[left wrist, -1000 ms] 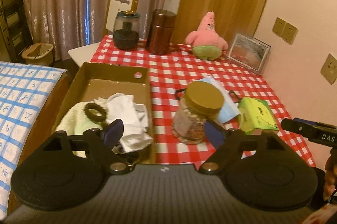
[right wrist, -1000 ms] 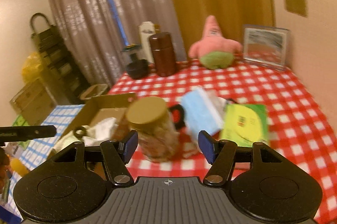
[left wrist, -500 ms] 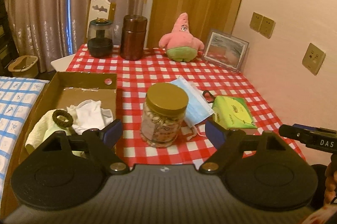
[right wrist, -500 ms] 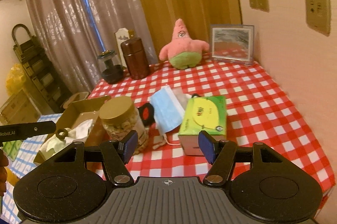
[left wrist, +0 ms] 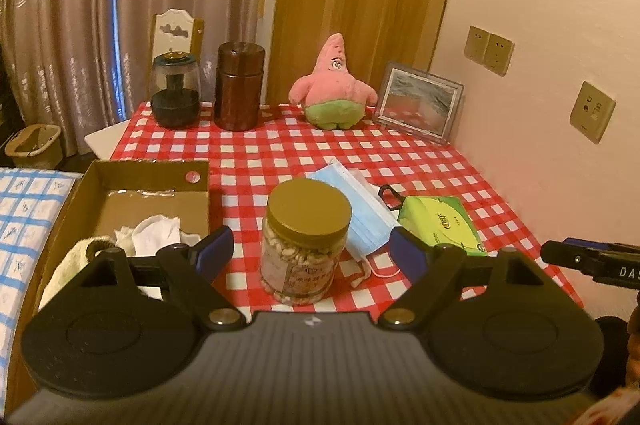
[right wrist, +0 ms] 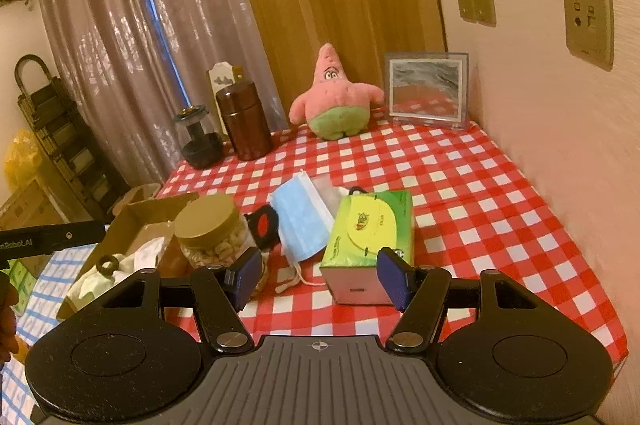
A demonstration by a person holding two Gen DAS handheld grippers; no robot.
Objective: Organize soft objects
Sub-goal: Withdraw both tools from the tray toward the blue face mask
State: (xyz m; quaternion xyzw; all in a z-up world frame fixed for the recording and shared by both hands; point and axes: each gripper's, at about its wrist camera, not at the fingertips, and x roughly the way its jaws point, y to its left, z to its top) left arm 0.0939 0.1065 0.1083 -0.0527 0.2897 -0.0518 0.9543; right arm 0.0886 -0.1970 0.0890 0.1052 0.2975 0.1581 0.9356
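A pink star plush (left wrist: 333, 83) (right wrist: 335, 97) sits at the back of the red checked table. A blue face mask (left wrist: 360, 213) (right wrist: 302, 221) lies mid-table beside a green tissue pack (left wrist: 440, 221) (right wrist: 370, 233). The cardboard box (left wrist: 132, 173) (right wrist: 150, 211) at the table's left edge holds white cloths (left wrist: 154, 231), a pale towel and a dark hair tie (right wrist: 107, 265). My left gripper (left wrist: 310, 251) hangs open in front of a gold-lidded jar (left wrist: 306, 241), nothing between its fingers. My right gripper (right wrist: 316, 275) is open too, just short of the tissue pack.
A brown canister (left wrist: 239, 85), a dark glass grinder (left wrist: 175, 91) and a framed picture (left wrist: 418, 101) stand along the back. A black clip (right wrist: 262, 225) lies by the mask. A blue-checked bed (left wrist: 24, 213) adjoins the box on the left. The wall runs along the right.
Both views have pulled back from the table and swung right. The jar now sits centred before my left gripper, and the tissue pack before my right. Neither gripper's jaws have changed.
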